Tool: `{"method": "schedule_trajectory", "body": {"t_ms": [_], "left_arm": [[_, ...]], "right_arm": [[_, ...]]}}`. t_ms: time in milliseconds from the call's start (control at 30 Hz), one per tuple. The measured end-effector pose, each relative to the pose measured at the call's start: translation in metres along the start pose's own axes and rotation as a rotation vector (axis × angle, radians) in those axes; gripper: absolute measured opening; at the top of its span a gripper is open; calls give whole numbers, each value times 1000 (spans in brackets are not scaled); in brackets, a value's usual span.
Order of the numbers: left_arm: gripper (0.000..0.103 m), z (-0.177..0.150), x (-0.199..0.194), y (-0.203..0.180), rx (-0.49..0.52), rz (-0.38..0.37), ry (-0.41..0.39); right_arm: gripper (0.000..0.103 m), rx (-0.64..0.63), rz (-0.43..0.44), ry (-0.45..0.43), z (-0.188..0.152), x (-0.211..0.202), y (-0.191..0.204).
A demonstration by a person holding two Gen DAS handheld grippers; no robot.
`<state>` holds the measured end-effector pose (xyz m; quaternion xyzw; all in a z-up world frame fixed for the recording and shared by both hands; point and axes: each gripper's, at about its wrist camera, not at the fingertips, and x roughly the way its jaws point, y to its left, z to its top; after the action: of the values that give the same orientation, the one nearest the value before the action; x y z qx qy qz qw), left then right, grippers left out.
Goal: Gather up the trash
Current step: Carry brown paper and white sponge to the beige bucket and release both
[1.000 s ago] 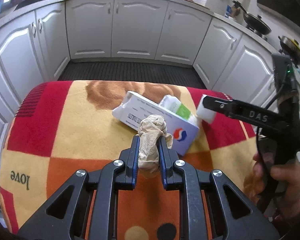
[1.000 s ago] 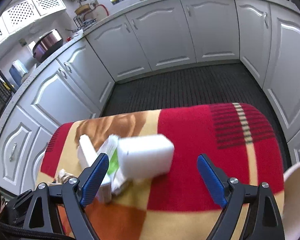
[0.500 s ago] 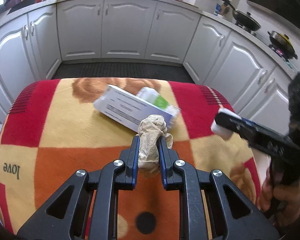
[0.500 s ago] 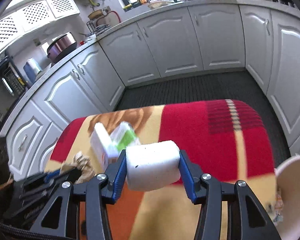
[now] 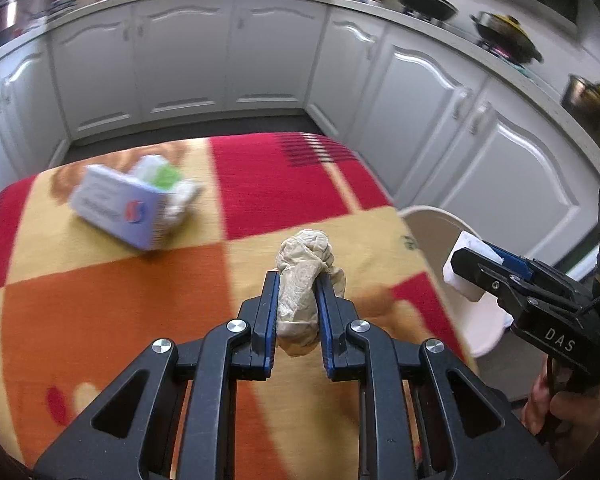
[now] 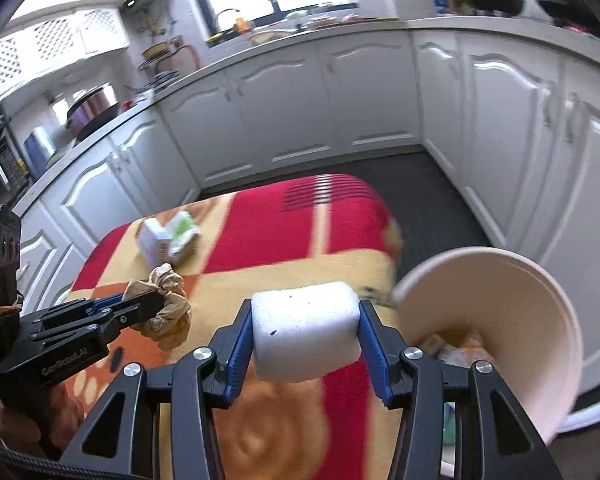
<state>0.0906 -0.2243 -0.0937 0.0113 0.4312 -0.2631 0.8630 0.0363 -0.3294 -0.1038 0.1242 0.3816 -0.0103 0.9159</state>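
Right gripper (image 6: 305, 346) clamps white foam block (image 6: 306, 332) | left gripper (image 5: 297, 307) pinches crumpled beige wad (image 5: 305, 276) | bin (image 6: 496, 320) just right of block; contents blurred, probably trash | I should centre over rim before releasing.

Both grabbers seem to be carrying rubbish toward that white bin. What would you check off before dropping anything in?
1. Left gripper has jaws clamped on the crumpled beige glove: ok.
2. Right gripper has jaws pressing both sides of the white foam block: ok.
3. White bin mouth open, facing the grippers: ok.
4. Foam block over the bin opening: not ok, it sits beside the rim.
5. Room left in the bin: cannot tell; some trash shows at the bottom.
6. Table cleared: not ok, cartons remain on the blanket.
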Motion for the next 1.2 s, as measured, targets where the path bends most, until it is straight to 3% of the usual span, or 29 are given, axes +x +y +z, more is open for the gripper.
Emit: {"method": "schedule_trajectory", "body": {"t_ms": [367,667,833,900,967,1067,1200], "left_arm": [[15,9,39,-91,103,-125,66],[16,21,71,-133,104,-219,116],[16,23,83,-141,92,-230,135],[23,23,86,-143,94,-238,142],[39,20,88,-142,96,-231,154],[47,18,85,-141,108,-223,141],[48,18,79,-135,106,-226,135]], "right_arm": [[49,108,-161,6,-18,-28,-101],[53,183,-219,52,-30,-20,-149],[59,220,-241,57,-33,-18,-161],[63,236,-249,64,-34,-17,-167],[73,252,-248,67,-35,-17,-169],[75,272,-253,58,-37,-19,-173],[75,274,-250,64,-39,-19,-171]]}}
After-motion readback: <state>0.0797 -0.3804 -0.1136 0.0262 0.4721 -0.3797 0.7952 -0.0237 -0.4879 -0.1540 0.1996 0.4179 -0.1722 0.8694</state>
